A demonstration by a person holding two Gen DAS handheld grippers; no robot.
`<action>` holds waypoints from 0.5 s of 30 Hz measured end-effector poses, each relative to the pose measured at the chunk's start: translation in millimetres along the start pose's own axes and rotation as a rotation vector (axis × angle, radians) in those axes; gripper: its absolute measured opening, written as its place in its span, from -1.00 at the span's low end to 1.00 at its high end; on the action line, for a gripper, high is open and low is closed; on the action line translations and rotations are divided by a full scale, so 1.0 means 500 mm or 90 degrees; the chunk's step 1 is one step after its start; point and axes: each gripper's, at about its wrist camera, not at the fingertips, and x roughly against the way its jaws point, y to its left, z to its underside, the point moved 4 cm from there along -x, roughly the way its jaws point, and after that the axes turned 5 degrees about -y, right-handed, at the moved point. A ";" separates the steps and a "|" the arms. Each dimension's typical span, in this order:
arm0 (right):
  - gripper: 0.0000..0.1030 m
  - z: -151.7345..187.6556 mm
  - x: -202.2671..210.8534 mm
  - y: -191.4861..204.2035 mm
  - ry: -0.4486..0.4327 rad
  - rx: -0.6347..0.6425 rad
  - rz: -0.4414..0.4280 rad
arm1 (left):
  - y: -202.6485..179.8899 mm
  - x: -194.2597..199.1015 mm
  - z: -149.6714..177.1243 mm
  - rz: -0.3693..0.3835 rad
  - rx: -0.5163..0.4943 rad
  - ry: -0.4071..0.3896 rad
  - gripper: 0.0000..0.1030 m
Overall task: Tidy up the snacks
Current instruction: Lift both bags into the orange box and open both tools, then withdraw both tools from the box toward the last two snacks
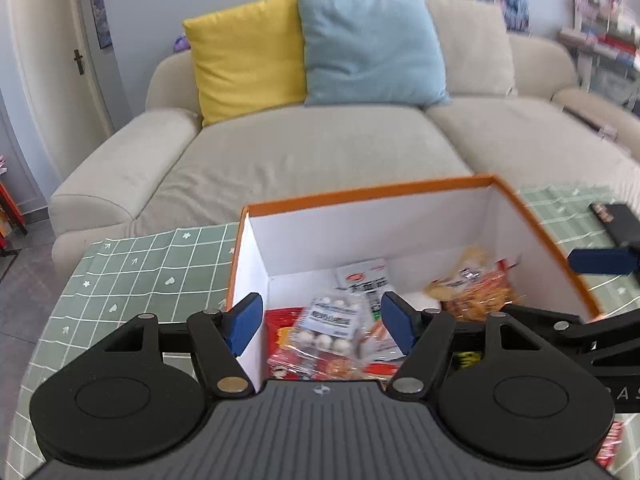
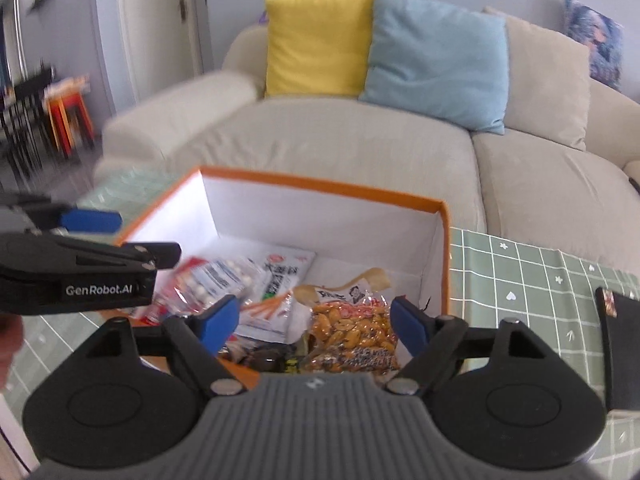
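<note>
An open box (image 1: 360, 194) with an orange rim and white walls stands on the table, with several snack packs inside. They include a clear pack of white balls (image 1: 332, 320), a white pack (image 1: 364, 276) and an orange-yellow snack pack (image 1: 476, 292). My left gripper (image 1: 320, 320) hovers open over the box's near left part, with nothing between its blue pads. My right gripper (image 2: 314, 322) hangs open above the orange-yellow snack pack (image 2: 352, 328), apart from it. One blue pad (image 1: 600, 261) of the right gripper shows beside the box's right wall.
A green checked cloth (image 1: 160, 268) covers the table around the box. A black flat box (image 2: 624, 340) lies on the cloth to the right. A red pack (image 1: 612, 444) lies at the near right. Behind the table stands a beige sofa (image 1: 320, 152) with cushions.
</note>
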 end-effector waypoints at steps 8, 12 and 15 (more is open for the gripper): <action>0.65 0.055 0.127 -0.006 -0.085 -0.033 0.014 | -0.045 0.103 0.039 0.027 -0.003 -0.066 0.55; 0.65 0.101 0.177 -0.001 -0.107 -0.017 0.032 | -0.067 0.137 0.078 0.049 0.002 -0.067 0.55; 0.65 0.143 0.206 -0.006 -0.102 -0.020 0.038 | -0.083 0.153 0.111 0.056 -0.001 -0.059 0.55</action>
